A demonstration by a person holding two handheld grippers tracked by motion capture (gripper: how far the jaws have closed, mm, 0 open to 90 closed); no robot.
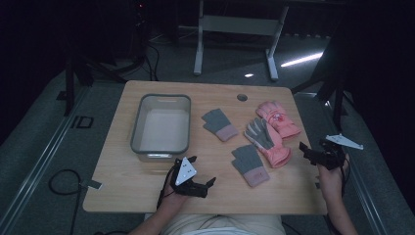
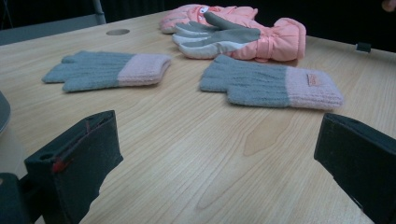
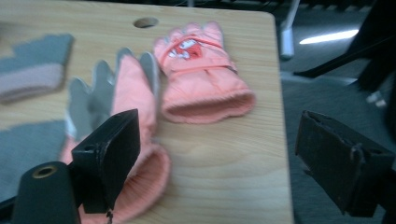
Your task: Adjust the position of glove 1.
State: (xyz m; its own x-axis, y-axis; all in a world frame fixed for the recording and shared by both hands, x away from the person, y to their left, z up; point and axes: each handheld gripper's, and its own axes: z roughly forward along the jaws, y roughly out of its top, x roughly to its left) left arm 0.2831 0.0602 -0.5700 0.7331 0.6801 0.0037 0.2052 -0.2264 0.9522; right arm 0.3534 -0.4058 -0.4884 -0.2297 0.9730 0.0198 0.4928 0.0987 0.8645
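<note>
Left gripper (image 1: 204, 182) sits low at the near edge of the table (image 1: 122, 191), jaws spread wide, nothing between them, bare wood under them in the left gripper view. Right gripper (image 1: 313, 152) hangs just off the table's right edge, jaws also wide and empty.

Nearest glove: grey knit glove (image 1: 250, 164), flat, just right of the left gripper. Long axis runs near-far with a slight slant; pink cuff toward the person, fingers toward the far side. In the left gripper view (image 2: 266, 82) it lies crosswise, cuff to the right, small tag on the cuff.

Next out: salmon ski glove (image 1: 268, 142), grey palm up, cuff at the near right, fingers pointing far-left. Its cuff lies just beside the knit glove. In the right gripper view (image 3: 126, 121) its cuff is right at the left-hand jaw; touching or not, can't tell.

Second grey knit glove (image 1: 219, 124) near table centre, cuff at the near right, fingers far-left.

Second salmon ski glove (image 1: 278, 119) farthest right, printed back up, cuff near-right, fingers far-left, beside the first ski glove.

Grey bin (image 1: 141, 117) left of centre, long axis near-far, looks empty.

Cable hole (image 1: 242, 97) near the far edge.
</note>
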